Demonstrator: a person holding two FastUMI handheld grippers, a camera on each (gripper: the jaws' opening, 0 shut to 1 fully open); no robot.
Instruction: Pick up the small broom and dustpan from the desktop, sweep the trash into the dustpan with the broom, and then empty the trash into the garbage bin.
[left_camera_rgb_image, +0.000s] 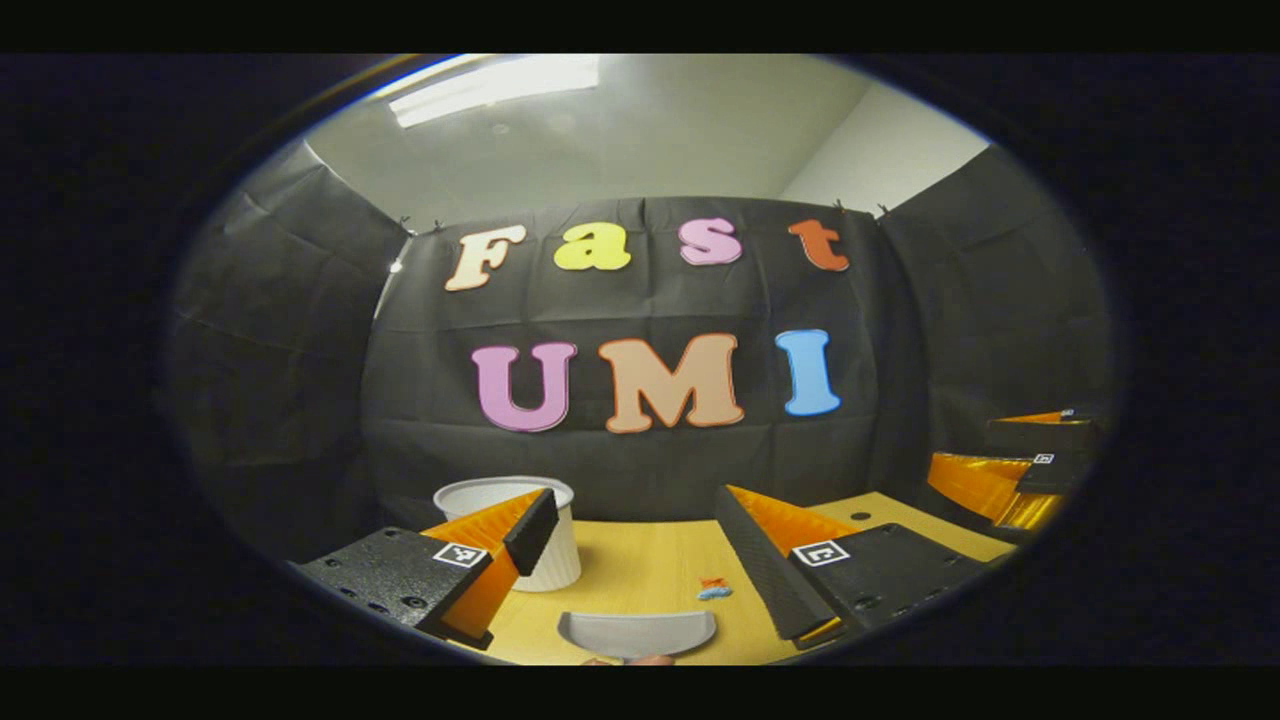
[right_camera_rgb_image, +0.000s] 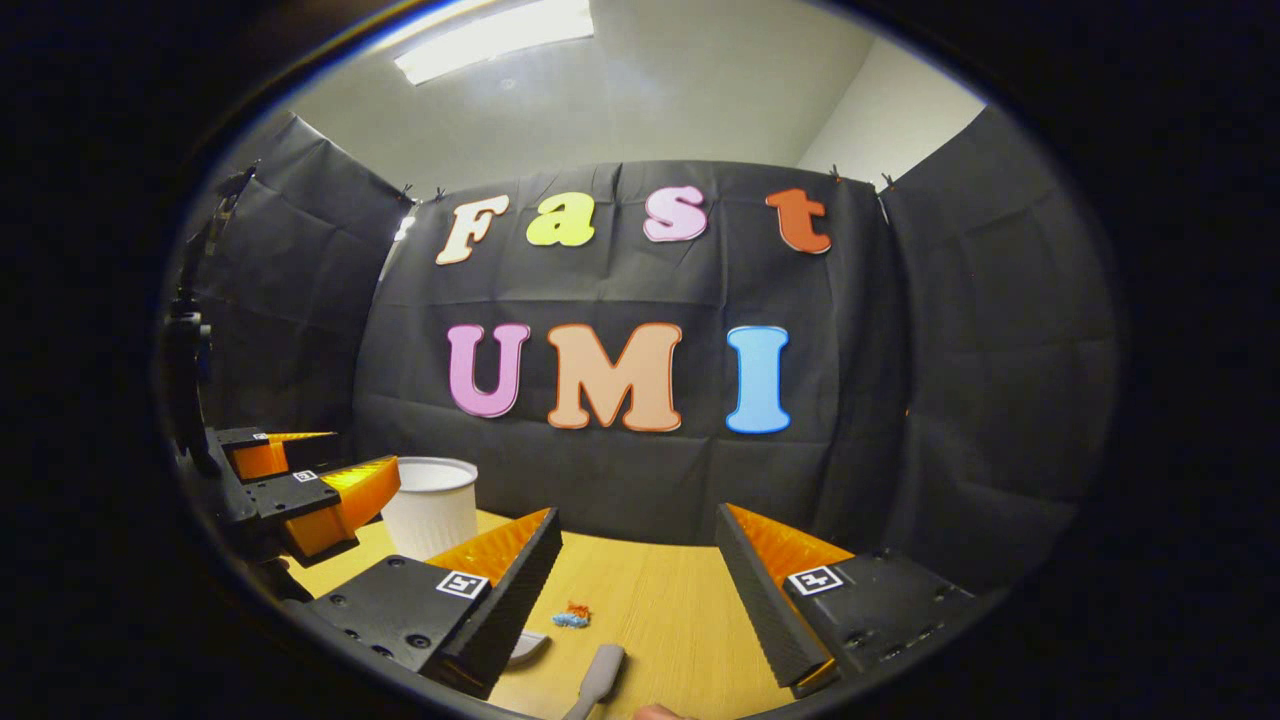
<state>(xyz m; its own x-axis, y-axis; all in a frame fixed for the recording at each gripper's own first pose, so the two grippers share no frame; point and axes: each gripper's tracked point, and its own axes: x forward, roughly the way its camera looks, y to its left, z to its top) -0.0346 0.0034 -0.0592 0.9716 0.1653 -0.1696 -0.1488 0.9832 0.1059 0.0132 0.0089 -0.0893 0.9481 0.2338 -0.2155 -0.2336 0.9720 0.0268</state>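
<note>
- Left gripper view: the left gripper is seen at the bottom of the frame with its jaws spread wide, nothing held between them.
- A grey dustpan lies on the wooden desktop at bottom centre; small orange and blue trash lies just beyond it.
- A white garbage bin stands at lower left, partly hidden by a finger.
- Right gripper view: the right gripper is likewise wide open and empty.
- A grey handle is seen at the bottom edge; what it belongs to cannot be told.
</note>
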